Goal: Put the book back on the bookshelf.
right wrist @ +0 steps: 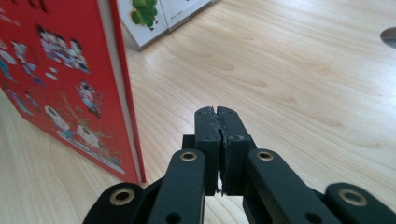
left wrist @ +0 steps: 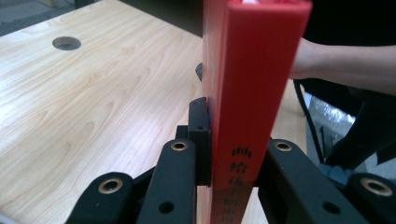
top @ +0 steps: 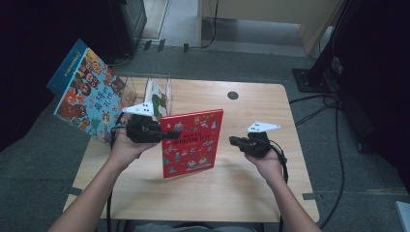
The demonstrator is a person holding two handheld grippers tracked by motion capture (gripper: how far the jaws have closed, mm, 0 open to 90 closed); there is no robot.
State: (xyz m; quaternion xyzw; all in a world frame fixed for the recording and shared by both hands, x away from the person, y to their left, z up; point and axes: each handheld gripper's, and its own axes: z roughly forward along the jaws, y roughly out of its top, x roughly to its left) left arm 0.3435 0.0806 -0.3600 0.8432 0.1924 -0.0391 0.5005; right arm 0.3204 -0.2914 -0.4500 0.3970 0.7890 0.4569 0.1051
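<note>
- The blue picture book [top: 89, 92] sits farthest left of the red book [top: 192, 143], raised and tilted beyond the table's left edge. What props it I cannot tell. It looks set aside from the work in hand.
- The clear acrylic stand [top: 145, 79] is at the back of the wooden table [top: 251, 193], behind and left of the red book. A white book with green pictures [top: 157, 99] leans inside it, so the stand reads as the place where books go to be filed upright.
- The left gripper [top: 167, 134] meets the red book at its left edge. In the left gripper view its jaws are clamped on the spine of the book [left wrist: 252, 93], one pad on each cover. Gripping the spine keeps the covers together and lets one hand carry the whole book.
- The red book itself stands upright near the middle of the table, cover toward the person, its lower edge at or just above the wood. Held vertical like this, it is, I judge, ready to slide into the stand behind it.
- The right gripper [top: 234, 141] is to the right of the red book, apart from it and low over the table. In the right gripper view its jaws are pressed together with nothing between them [right wrist: 219, 122], and the book's free edge [right wrist: 122, 88] is just to their left. Closed and empty, it seems placed to steady or nudge that edge rather than grasp it.
</note>
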